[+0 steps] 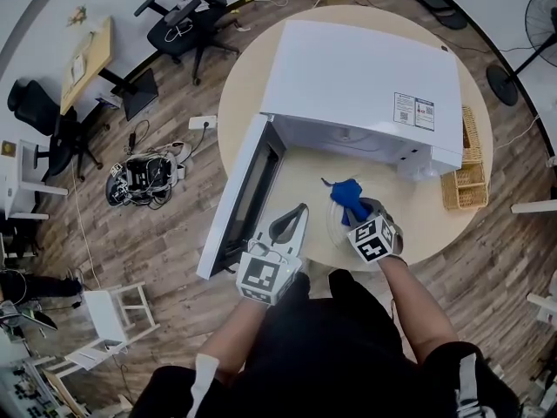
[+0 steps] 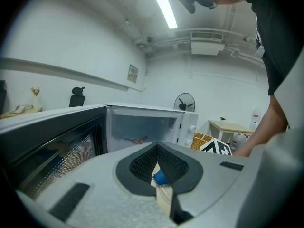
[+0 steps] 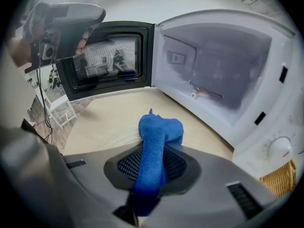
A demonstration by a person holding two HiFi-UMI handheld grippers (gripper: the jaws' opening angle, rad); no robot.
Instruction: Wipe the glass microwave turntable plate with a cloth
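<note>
**Right gripper view.** The right gripper point(image 3: 153, 152) has its jaws clamped on a blue cloth point(image 3: 160, 129). The cloth's bunched end projects just beyond the jaw tips. Below and left of the bunch, faint rings mark the glass plate point(image 3: 116, 137) on the beige table point(image 3: 107, 110). Ahead and right is the open microwave point(image 3: 223, 61). Its door point(image 3: 111, 61) stands ahead and left, and the left gripper point(image 3: 66, 18) is at upper left.

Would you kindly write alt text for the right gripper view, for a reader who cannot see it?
The right gripper is shut on a blue cloth that rests on a glass plate on a beige table. Behind it, a white microwave stands with its door open.
</note>
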